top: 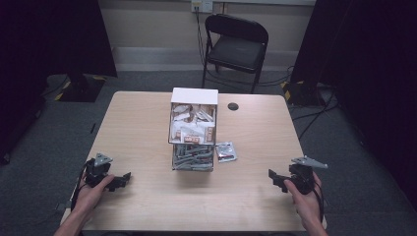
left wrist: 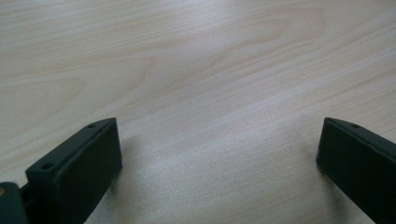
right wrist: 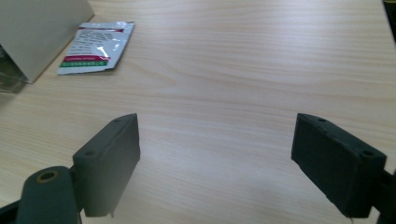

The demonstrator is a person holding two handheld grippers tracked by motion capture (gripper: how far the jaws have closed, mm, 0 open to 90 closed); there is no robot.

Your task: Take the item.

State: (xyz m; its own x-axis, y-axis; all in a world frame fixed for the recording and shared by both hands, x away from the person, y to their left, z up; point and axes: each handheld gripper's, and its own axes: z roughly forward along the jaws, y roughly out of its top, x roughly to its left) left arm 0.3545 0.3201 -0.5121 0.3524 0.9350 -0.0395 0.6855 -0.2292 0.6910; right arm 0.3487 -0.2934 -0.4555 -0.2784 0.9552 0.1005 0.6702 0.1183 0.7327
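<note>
We see a matt, pale wood-grain table [right wrist: 243,60], a glossy foil-like sachet [right wrist: 95,46], a white cardboard box [top: 193,118], and matt black plastic-looking jaws.

The high view was dim and soft, its corners sinking into near black, while the pale surface [top: 147,128] caught even overhead light. Both gripper views were brighter; the near black pads [right wrist: 109,161] blurred out of focus, casting faint, diffuse shadows. The packet [right wrist: 95,46] showed slight glare.
</note>
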